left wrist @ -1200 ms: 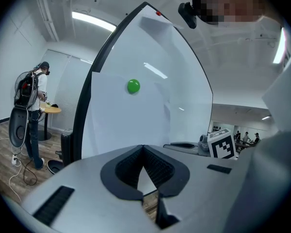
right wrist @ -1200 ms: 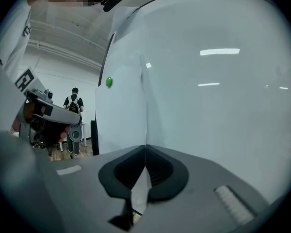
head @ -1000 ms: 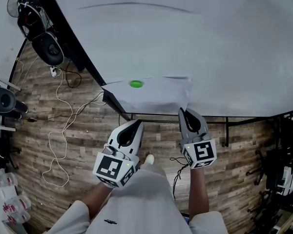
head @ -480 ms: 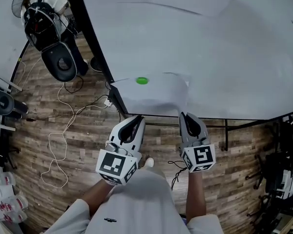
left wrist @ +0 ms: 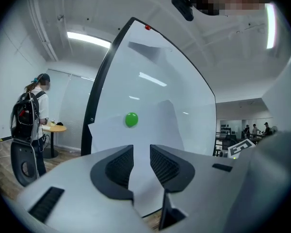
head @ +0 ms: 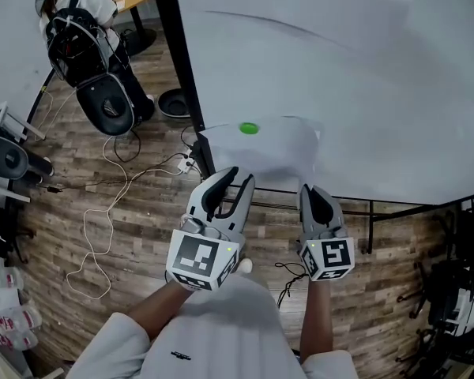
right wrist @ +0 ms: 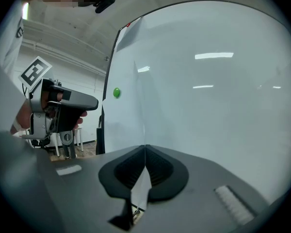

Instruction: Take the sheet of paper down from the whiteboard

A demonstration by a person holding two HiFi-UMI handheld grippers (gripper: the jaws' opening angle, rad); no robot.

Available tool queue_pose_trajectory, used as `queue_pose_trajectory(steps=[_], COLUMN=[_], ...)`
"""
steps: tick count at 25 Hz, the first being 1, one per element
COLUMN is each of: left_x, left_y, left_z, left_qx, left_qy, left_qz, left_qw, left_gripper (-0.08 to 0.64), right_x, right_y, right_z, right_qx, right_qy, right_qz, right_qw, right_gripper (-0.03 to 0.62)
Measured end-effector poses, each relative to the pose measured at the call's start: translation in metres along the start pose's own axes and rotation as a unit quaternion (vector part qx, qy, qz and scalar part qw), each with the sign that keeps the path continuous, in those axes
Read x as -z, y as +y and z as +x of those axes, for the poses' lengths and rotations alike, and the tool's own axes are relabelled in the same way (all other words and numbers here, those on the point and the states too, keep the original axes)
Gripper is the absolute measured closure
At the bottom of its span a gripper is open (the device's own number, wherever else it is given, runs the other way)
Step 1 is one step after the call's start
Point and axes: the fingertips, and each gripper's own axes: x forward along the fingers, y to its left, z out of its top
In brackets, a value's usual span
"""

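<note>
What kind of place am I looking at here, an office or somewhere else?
Most likely an office or lab workspace: a large standing whiteboard with a sheet of paper pinned by a green magnet, loose cables on a wood-plank floor, and a small round table nearby.

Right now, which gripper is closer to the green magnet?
Left. The left gripper sits just below the green magnet, jaws opening with nothing between them; the right gripper is off to the side, pinching the paper at its lower corner.
</note>
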Motion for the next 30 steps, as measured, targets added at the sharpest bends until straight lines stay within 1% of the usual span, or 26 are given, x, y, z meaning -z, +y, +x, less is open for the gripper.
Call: queue_pose_trajectory(steps=[4,7,17,23,30], left_x=[-0.020,-0.030,-0.045,-0.049,-0.053], left_y=[0.011,0.014,0.012,0.020,0.020], left_z=[0.000,0.006,0.027,0.035,0.043], left_qx=[-0.049,-0.070,-0.107,-0.136,-0.151], left_qy=[-0.030,-0.041,-0.059,-0.064,-0.065], left_qz=[0.002,0.000,0.006,0.007,0.009], left_qw=[0.9983,0.9967,0.9925,0.9885,0.9863], left_gripper=[0.449,0.431,0.396,0.396,0.396], right_x=[-0.002,-0.001,-0.006,-0.004,-0.005], right_y=[0.001,0.002,0.000,0.000,0.007], right_z=[0.000,0.002,-0.003,0.001,0.005], right_qx=[0.000,0.001,-0.003,-0.016,-0.034], right_qy=[0.000,0.000,-0.011,-0.013,-0.015], right_qz=[0.000,0.002,0.012,0.022,0.028], right_qw=[1.000,1.000,1.000,1.000,0.999], right_gripper=[0.581,0.581,0.581,0.581,0.581])
